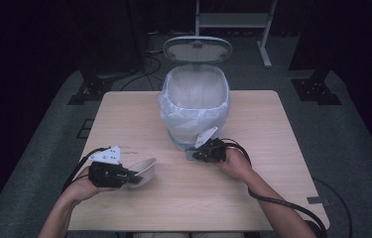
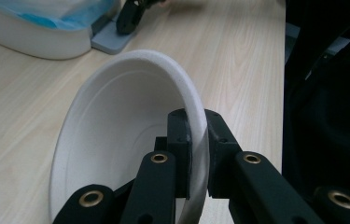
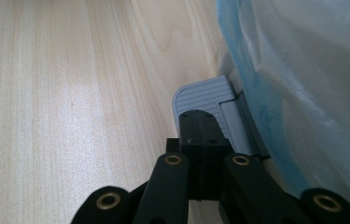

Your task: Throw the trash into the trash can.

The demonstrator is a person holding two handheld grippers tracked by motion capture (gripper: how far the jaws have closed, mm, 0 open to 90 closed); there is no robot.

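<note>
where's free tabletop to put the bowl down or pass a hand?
Free: the table's whole left side, from the bin to the left edge, and the right side past the right gripper. Crowded: the front of the bin, where shut jaws press the pedal; the left gripper holds the bowl.

A pale wooden table [image 1: 124, 119] carries a white pedal bin [image 1: 195, 106], lined with a bag, lid up, standing near the far edge at the middle, its grey pedal [image 3: 204, 95] toward the near edge.
</note>
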